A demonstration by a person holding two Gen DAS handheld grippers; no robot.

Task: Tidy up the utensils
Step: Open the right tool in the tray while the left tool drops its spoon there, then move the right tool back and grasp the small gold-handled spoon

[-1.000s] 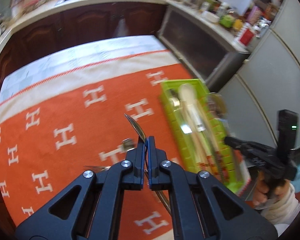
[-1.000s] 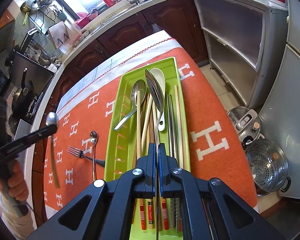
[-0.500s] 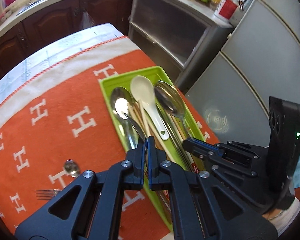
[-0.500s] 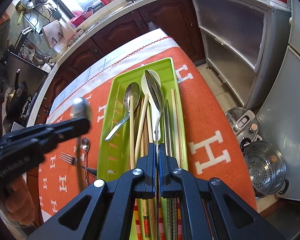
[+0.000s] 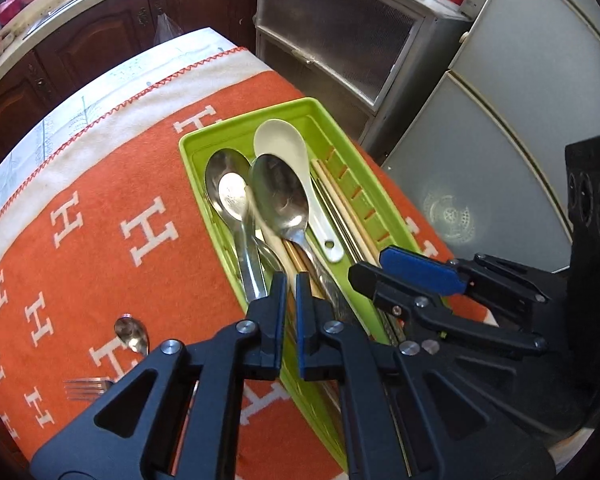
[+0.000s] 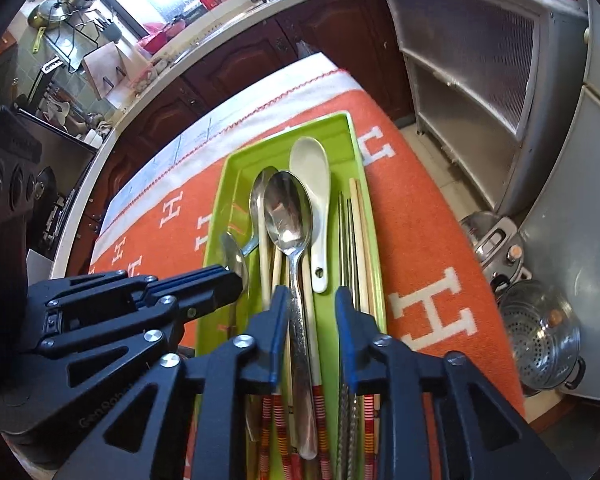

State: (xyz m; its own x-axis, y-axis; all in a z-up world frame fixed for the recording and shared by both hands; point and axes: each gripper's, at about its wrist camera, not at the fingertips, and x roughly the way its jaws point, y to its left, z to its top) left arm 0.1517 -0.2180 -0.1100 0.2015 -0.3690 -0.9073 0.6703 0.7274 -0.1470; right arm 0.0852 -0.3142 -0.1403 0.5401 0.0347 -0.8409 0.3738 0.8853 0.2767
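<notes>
A lime-green tray [image 5: 188,148] [image 6: 224,184] on the orange cloth holds metal spoons, a white ceramic spoon [image 5: 280,140] [image 6: 310,160] and chopsticks [image 5: 340,196]. My left gripper [image 5: 290,280] [image 6: 230,280] hovers over the tray's near left side, shut on the handle of a small metal spoon [image 5: 232,200] whose bowl points forward. My right gripper [image 6: 311,294] [image 5: 366,270] is opening. The large metal spoon [image 6: 288,216] [image 5: 280,196] lies in the tray with its handle between the parted jaws, close to the left finger.
A small spoon [image 5: 130,330] and a fork [image 5: 86,386] lie on the orange H-patterned cloth [image 5: 100,184] left of the tray. Right of the table stand a grey cabinet and fridge. A steamer pot [image 6: 540,332] and a cooker [image 6: 496,240] sit on the floor.
My left gripper carried its spoon rightward and down to the tray. My right gripper's jaws parted from the large spoon, which now rests in the tray.
</notes>
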